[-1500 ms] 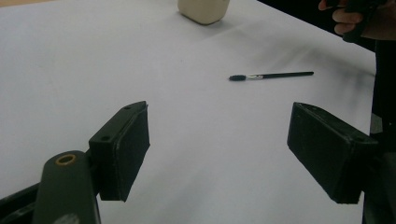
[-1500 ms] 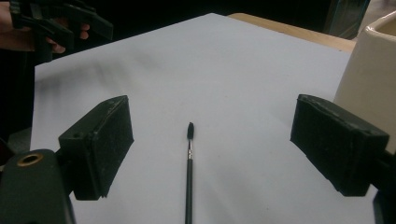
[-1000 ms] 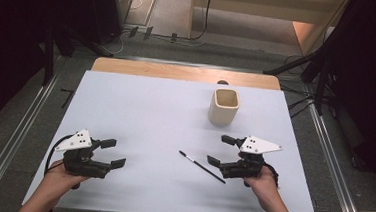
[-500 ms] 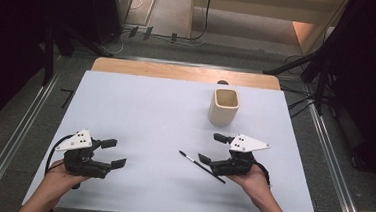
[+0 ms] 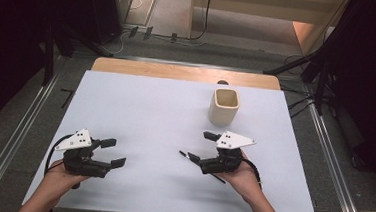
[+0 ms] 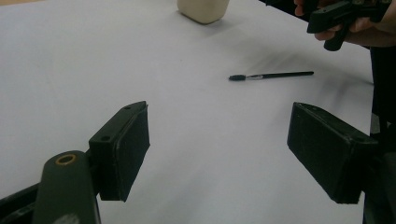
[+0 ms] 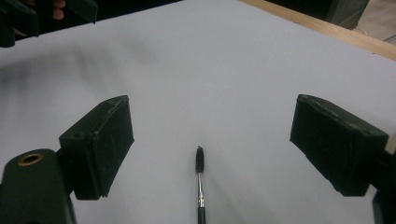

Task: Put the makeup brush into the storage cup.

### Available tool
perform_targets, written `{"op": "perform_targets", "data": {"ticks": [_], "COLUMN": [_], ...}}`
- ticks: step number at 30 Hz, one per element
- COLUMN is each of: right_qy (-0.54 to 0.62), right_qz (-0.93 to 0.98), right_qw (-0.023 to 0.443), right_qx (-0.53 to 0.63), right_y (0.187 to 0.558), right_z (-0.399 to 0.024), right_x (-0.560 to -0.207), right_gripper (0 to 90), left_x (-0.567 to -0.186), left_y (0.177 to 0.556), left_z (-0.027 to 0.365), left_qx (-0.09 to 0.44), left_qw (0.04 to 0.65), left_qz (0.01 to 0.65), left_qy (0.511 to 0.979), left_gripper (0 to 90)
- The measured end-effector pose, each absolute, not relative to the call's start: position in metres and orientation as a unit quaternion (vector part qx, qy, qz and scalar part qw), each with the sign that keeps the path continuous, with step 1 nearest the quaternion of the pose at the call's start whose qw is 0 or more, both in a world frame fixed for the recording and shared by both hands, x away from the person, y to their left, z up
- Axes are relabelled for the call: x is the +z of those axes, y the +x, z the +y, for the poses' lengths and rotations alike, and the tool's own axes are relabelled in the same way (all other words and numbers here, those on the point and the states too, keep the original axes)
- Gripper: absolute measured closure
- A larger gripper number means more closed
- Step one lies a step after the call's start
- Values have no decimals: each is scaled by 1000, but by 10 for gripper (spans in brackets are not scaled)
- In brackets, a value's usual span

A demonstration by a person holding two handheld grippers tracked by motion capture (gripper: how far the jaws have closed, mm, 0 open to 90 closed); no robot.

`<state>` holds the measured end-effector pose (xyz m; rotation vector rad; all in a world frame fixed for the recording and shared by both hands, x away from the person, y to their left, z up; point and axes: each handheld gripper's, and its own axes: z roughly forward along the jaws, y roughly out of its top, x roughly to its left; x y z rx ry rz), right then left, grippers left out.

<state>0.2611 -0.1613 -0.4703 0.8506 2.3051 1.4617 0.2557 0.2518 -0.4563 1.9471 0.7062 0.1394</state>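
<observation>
A thin black brush (image 5: 184, 155) with a small bristled head lies flat on the white table (image 5: 150, 113). My right gripper (image 5: 199, 147) hovers right over its handle, jaws wide open and pointing left. In the right gripper view the brush (image 7: 200, 182) lies between the open jaws of the right gripper (image 7: 210, 126), head pointing away. A cream square cup (image 5: 224, 107) stands upright behind it. My left gripper (image 5: 114, 152) rests open at the front left, holding nothing. The left gripper view has the brush (image 6: 271, 74) and cup (image 6: 203, 9) beyond the open left gripper (image 6: 219, 135).
A wooden strip (image 5: 183, 73) runs along the table's far edge. Metal rails (image 5: 18, 134) flank the table on the floor. The right hand and right gripper (image 6: 336, 14) sit at the top right of the left gripper view.
My right gripper has moved left and slightly forward, ending over the brush with its jaws astride it. The left gripper, brush and cup have stayed put.
</observation>
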Motion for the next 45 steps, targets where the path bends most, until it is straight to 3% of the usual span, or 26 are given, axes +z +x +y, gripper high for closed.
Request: {"op": "perform_targets", "data": {"ticks": [12, 45], "right_qy": [316, 277], "right_qz": [847, 943], "right_qw": [104, 24], "right_qx": [414, 180], "right_y": [258, 282], "right_z": [-157, -125], "right_x": [-448, -452], "right_gripper": [140, 248], "left_x": [-456, -458], "left_y": [256, 255], "left_z": [252, 249], "left_qx": [60, 60], "left_qw": [500, 498], "left_qz": [292, 291], "left_qy": [813, 815], "left_gripper": [214, 214]}}
